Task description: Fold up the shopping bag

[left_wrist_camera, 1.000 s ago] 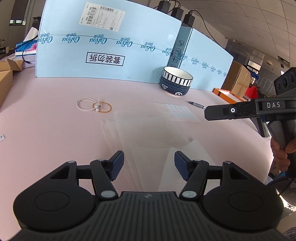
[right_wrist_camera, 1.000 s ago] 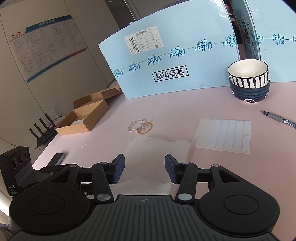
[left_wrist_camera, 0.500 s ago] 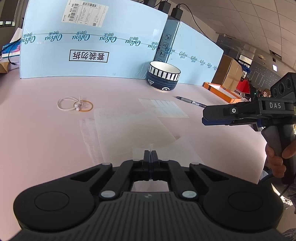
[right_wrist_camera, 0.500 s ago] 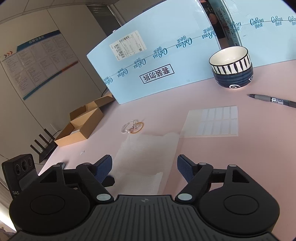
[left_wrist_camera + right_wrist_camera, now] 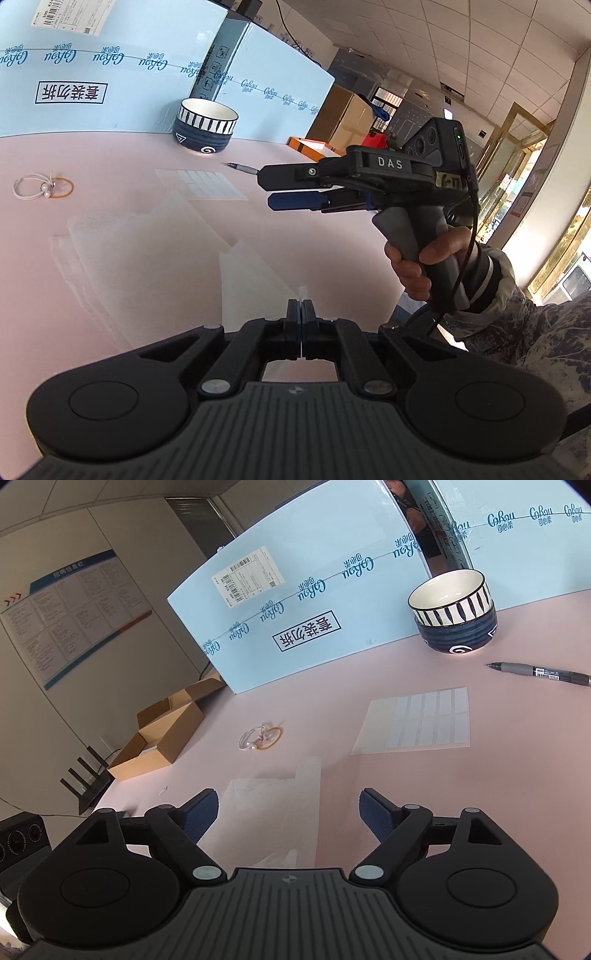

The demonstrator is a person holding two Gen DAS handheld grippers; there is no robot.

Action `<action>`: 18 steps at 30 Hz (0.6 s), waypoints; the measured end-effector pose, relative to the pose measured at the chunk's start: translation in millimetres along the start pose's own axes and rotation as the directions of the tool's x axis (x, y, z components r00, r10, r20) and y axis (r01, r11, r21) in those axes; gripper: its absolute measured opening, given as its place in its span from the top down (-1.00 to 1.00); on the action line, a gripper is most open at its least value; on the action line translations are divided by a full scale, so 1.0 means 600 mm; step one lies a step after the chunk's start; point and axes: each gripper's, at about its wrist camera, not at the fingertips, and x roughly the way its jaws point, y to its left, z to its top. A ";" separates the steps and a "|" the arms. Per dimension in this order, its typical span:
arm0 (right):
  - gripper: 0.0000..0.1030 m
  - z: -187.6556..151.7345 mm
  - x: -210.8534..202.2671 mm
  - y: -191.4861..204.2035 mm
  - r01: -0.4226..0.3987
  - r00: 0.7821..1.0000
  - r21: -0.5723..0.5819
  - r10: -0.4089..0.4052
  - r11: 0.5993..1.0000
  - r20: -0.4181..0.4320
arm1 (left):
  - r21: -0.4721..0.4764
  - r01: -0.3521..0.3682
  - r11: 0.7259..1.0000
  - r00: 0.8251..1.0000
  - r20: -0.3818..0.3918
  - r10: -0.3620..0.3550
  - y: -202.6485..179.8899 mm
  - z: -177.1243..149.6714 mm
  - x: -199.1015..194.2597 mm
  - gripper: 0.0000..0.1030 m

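Shopping bag [image 5: 155,266]: thin, translucent white plastic film, finely crinkled, lying flat on the matte pink table [image 5: 110,158]. Layers overlap in stepped, straight-edged panels. One corner is drawn up into a small peak at the tips of the left gripper [image 5: 302,306].

Left gripper: black jaws fully together, with the bag's raised corner pinched between the blue pads. The rest of the bag spreads ahead and to the left of this gripper.

Right gripper [image 5: 288,812]: jaws wide apart and just opened further; the pads, dark blue and finely textured, press on nothing. A strip of the bag [image 5: 280,805] lies on the table below and ahead of the gap, between the two fingers. In the left wrist view this gripper [image 5: 271,188] hovers above the table to the right, held by a hand [image 5: 424,262] on a grey grip.

Ahead of the right gripper:
- flat, glossy sheet of rectangular labels [image 5: 417,720]
- further off, two stacked ceramic bowls [image 5: 454,613], upper white with dark stripes, lower ribbed navy
- grey pen [image 5: 543,672] lying to the right
- loops of elastic bands with pearl beads [image 5: 260,738] ahead to the left

Pale blue boxes [image 5: 295,602] stand upright at the far edge.
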 end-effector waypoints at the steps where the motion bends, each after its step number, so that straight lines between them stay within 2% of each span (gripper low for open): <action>1: -0.60 -0.001 0.001 0.000 -0.001 1.000 0.004 0.001 1.000 -0.005 | 0.006 0.006 1.000 1.000 -0.010 -0.006 -0.003 -0.003 -0.001 0.99; 7: -0.60 -0.018 -0.001 0.020 -0.019 0.998 -0.038 0.017 0.999 -0.055 | 0.018 0.005 1.000 1.000 -0.028 -0.004 -0.014 -0.013 -0.011 0.99; 9: -0.60 -0.027 -0.006 0.027 -0.011 0.998 -0.047 0.008 0.999 -0.069 | 0.014 0.023 1.000 0.999 -0.029 -0.023 -0.013 -0.017 -0.014 0.99; 13: -0.60 -0.033 -0.025 0.033 0.020 0.999 -0.048 -0.022 0.999 -0.041 | 0.022 0.058 0.998 0.997 -0.048 -0.057 -0.017 -0.026 -0.017 0.99; 18: -0.60 -0.034 -0.044 0.038 0.028 1.000 -0.037 -0.028 0.999 0.008 | 0.029 0.044 0.999 0.996 -0.078 -0.041 -0.021 -0.041 -0.016 0.99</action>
